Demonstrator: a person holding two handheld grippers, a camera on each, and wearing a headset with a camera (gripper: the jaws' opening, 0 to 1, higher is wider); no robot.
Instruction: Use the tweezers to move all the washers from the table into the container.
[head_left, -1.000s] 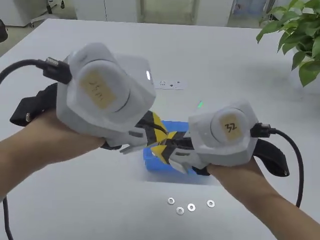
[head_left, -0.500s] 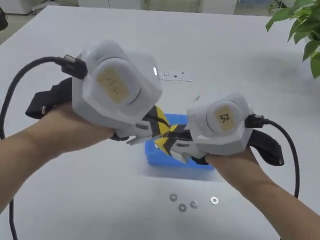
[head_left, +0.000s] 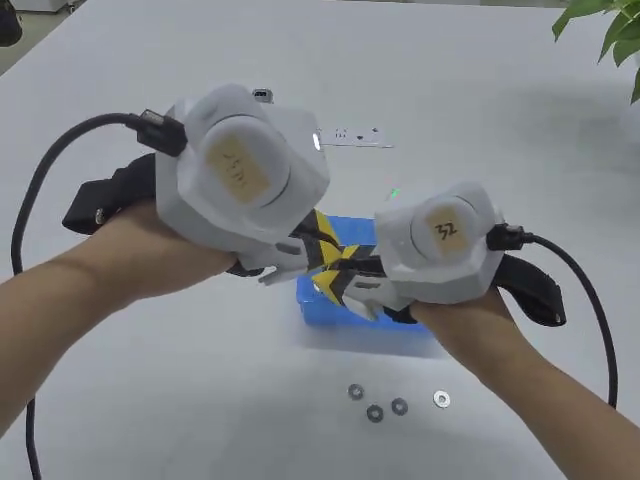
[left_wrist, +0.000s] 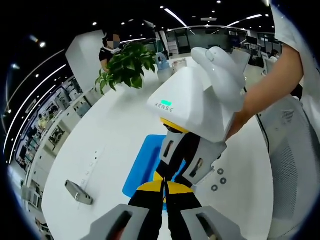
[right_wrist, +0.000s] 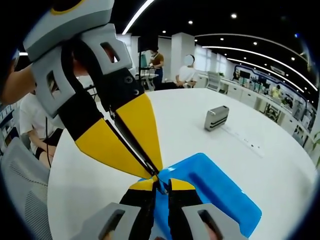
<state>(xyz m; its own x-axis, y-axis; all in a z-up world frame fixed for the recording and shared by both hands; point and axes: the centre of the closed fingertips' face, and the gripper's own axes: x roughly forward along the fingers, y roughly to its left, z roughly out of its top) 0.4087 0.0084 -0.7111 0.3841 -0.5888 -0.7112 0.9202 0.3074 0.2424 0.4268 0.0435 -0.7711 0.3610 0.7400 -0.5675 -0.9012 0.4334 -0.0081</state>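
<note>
— Where are the washers?
— Nearest the person. Four washers (head_left: 399, 406) lie loose on the counter (head_left: 150, 400), just short of the blue container (head_left: 345, 318). I'd judge none has been moved yet.

— Why are the two claws huddled nose to nose?
— They meet above the container's near edge. The left claw (left_wrist: 165, 189) is clamped flat on the tweezers (right_wrist: 135, 145), a thin dark strip between its yellow jaws. The right claw (right_wrist: 161, 189) is narrowed to a slit on that strip's tip. It looks to me like a handover or a re-grip, so that one claw can work the tweezers properly.

— Which view tells you that?
— The right gripper view, which looks straight along the strip. The head view gives the two white housings from above and all four washers. The left gripper view catches three washers beside the right claw's body.

— And further off?
— A grey box (right_wrist: 216, 117) and a power strip (head_left: 357, 137) sit well apart from the work. Beyond them is a potted plant (left_wrist: 127, 65) at the counter's far edge.
</note>
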